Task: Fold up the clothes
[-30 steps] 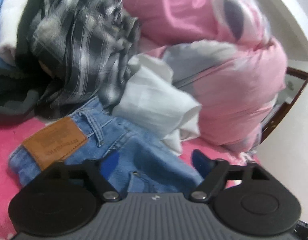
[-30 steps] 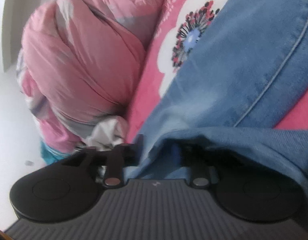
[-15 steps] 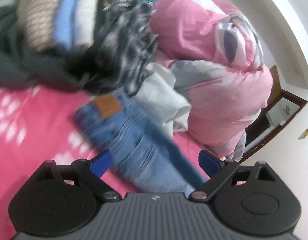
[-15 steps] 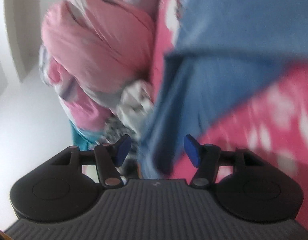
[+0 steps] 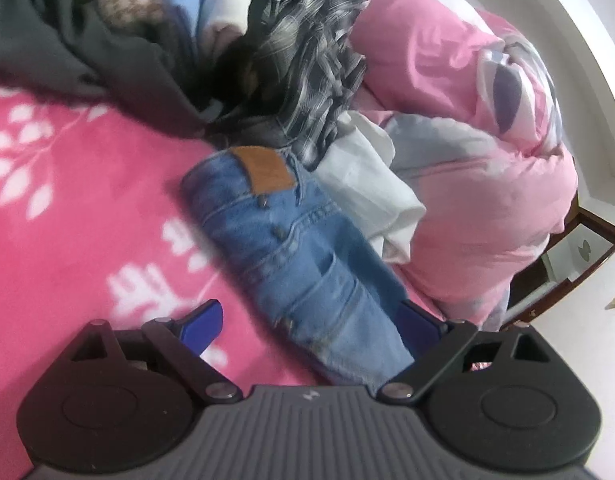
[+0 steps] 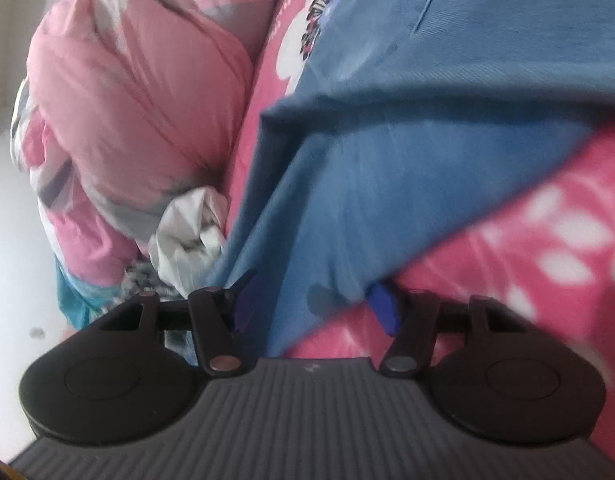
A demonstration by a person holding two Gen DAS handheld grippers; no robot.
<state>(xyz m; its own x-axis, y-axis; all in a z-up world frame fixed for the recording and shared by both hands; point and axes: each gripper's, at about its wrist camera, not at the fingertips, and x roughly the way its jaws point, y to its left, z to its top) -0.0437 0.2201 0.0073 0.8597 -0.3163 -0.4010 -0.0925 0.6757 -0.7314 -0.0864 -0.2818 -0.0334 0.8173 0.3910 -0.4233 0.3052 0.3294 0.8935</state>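
Folded blue jeans [image 5: 291, 248] with a brown leather patch [image 5: 267, 170] lie on the pink flowered bedsheet [image 5: 67, 220]. My left gripper [image 5: 311, 324] stands open, wide, low over the sheet, with the near end of the jeans lying between its blue pads [image 5: 199, 326]. In the right wrist view the jeans [image 6: 427, 140] fill the upper right as a folded denim band. My right gripper [image 6: 313, 306] is open, and the denim fold runs between its pads [image 6: 383, 308], which do not press on it.
A bunched pink duvet [image 5: 467, 180] [image 6: 139, 92] borders the jeans. A white garment [image 5: 367, 184] [image 6: 187, 236] lies against it. A plaid shirt [image 5: 315, 60], a dark grey garment [image 5: 87, 52] and other clothes are piled behind. A wooden door frame [image 5: 587, 248] shows at right.
My left gripper has drawn back from the waistband, its jaws spread wider and more sheet shows. My right gripper has let go of the denim and pulled back.
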